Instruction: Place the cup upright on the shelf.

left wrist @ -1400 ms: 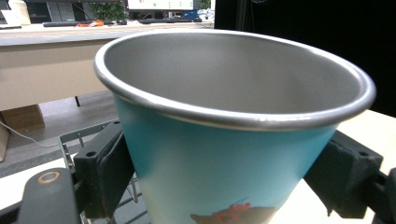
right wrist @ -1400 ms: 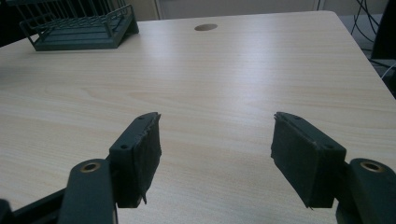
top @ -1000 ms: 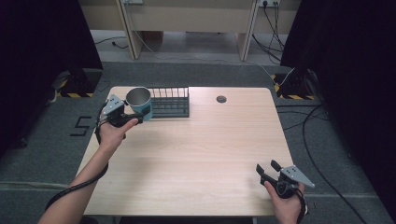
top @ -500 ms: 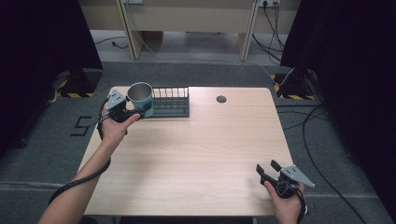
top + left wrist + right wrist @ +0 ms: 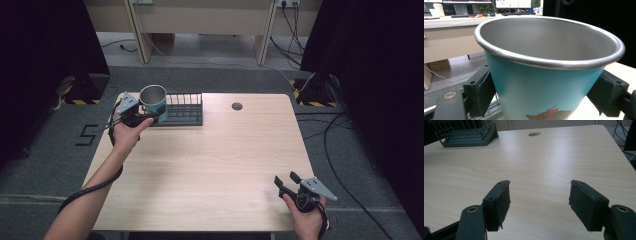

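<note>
At the tabletop's (image 5: 210, 165) far left corner, the left tool (image 5: 142, 118) clamps a teal, steel-lined metal cup (image 5: 154, 102) beside the dark wire rack (image 5: 182, 109); seemingly not yet set down. The right tool (image 5: 287, 184) waits wide open, empty, near the front right corner.

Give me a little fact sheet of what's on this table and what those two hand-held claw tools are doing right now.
Surface: light wooden table with a small round dark hole near its far edge
Cup: teal metal cup with a silver rim, upright, open side up
Rack: dark wire dish rack at the far left of the table
Left gripper: shut on the cup, holding it at the rack's left end
Right gripper: open, empty, near the table's near right corner
</note>
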Tool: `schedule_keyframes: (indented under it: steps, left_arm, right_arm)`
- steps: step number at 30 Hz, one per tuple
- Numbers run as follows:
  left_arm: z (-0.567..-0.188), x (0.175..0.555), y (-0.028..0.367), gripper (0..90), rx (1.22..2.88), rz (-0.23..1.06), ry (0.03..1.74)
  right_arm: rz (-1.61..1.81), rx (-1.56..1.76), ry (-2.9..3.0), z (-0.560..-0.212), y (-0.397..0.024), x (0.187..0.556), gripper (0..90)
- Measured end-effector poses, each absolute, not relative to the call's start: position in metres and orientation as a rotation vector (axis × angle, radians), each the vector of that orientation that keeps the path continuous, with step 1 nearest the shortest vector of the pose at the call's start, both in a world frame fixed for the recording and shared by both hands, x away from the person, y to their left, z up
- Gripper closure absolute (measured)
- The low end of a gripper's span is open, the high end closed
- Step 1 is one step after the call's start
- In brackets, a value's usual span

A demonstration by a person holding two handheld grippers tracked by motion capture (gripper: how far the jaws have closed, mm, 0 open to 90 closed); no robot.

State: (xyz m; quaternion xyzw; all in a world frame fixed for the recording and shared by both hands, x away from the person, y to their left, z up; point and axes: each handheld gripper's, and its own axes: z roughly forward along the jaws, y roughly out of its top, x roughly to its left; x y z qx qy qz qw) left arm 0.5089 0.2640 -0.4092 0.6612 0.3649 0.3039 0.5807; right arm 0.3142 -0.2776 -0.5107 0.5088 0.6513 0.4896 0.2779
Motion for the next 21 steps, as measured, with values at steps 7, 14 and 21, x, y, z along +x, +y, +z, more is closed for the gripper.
schedule_keyframes:
  steps: [7,14,21]
  left_arm:
    - [-0.404,0.517,0.262,16.3,1.542,0.724,0.854]
    - [-0.402,0.524,0.260,16.4,1.538,0.729,0.863]
    - [-0.401,0.531,0.259,16.3,1.542,0.736,0.874]
  right_arm:
    - [1.315,1.365,1.749,-0.511,-0.278,0.314,33.5]
    - [1.316,1.361,1.750,-0.511,-0.278,0.314,33.5]
    - [1.313,1.364,1.752,-0.511,-0.277,0.314,33.6]
